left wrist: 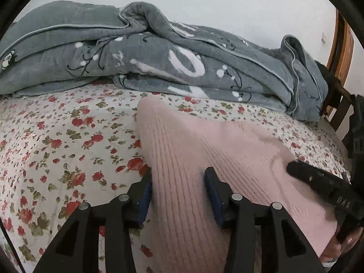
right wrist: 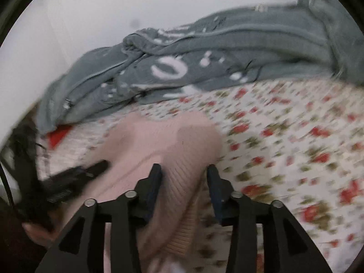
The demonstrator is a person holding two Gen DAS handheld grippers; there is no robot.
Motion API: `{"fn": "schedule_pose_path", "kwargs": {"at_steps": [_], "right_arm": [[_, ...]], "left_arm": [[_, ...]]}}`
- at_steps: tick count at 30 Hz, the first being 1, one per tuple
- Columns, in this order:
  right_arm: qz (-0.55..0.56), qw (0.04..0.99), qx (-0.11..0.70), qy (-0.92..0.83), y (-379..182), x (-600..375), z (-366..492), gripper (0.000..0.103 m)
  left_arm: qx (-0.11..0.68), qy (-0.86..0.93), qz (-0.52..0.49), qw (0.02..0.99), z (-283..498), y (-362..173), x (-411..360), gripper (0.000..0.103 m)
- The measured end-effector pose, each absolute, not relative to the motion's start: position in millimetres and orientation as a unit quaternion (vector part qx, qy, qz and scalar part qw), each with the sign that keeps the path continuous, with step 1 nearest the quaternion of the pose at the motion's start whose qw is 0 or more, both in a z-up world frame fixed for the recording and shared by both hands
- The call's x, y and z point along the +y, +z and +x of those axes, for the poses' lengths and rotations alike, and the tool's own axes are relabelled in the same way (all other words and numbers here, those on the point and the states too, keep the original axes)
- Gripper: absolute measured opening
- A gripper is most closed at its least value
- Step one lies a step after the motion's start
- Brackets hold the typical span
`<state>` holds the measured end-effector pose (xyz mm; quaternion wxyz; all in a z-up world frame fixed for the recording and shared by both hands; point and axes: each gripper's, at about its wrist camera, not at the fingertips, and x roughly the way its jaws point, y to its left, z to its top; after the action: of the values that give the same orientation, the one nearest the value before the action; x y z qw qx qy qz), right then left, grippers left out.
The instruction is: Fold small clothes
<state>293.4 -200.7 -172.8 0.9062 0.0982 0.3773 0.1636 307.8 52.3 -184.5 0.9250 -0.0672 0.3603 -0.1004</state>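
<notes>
A pink ribbed knit garment is being spread on the floral bedsheet, in front of a heaped grey quilt. The left gripper is being held with its jaws wide apart, one side of the knit lying between them, nothing clamped. The right gripper is likewise being held wide open over the other side, ribbed hem nearest the camera. A fold is judged to be being set up: next, both jaws need closing on the near edge, so it can be carried over towards the far end
</notes>
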Motion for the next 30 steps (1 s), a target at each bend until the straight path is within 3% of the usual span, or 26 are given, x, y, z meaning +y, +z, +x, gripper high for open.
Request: {"fn": "schedule_pose_path", "kwargs": {"at_steps": [9, 30], "right_arm": [[0.036, 0.919, 0.362, 0.152, -177.1, -187.2, 281.9, 0.042], [0.029, 0.922, 0.356, 0.147, -176.7, -184.7, 279.3, 0.043]], "left_arm": [[0.342, -0.073, -0.059, 0.935, 299.1, -188.8, 51.9, 0.061], [0.328, -0.063, -0.051, 0.941, 285.2, -186.3, 51.5, 0.067]]}}
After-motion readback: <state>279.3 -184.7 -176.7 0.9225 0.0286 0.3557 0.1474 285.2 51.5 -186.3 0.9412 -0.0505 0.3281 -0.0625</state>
